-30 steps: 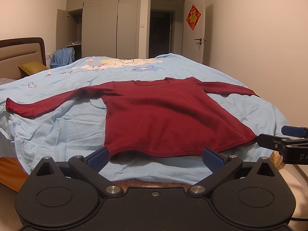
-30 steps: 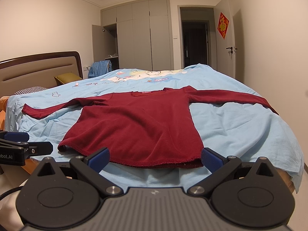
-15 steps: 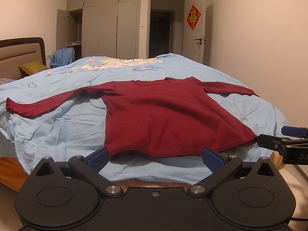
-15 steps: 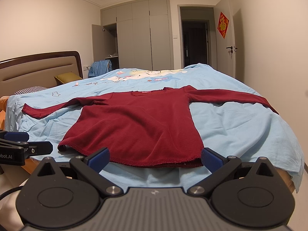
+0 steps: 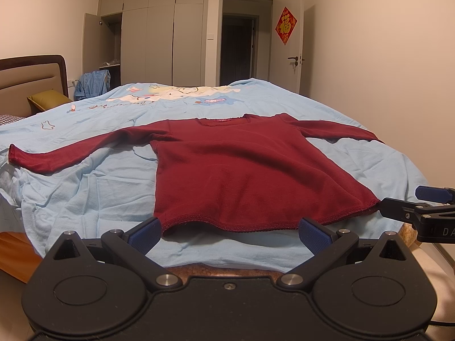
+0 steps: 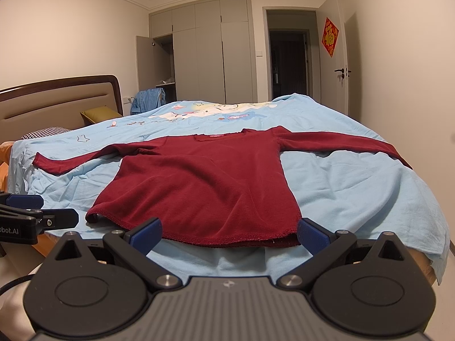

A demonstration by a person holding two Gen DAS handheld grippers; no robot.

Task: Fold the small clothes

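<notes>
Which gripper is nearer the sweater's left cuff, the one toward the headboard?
Left. The left gripper faces the hem's left corner, on the same side as that cuff. The right gripper sits by the hem's right corner, farther away.

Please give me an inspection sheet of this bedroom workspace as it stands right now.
Surface: light blue bedsheet, wrinkled on the left, cartoon print at the far end.
Job's things: dark red long-sleeved top lying flat, both sleeves spread, hem at the near bed edge, unfolded.
Clutter: olive pillow and checked fabric by the headboard; blue garment beyond the bed.
Grippers: left tongs and right tongs both open, short of the hem, holding nothing.
Cables: dark cable beside the right tongs.
Surroundings: wardrobe with one door open, dark doorway, red door decoration.
</notes>
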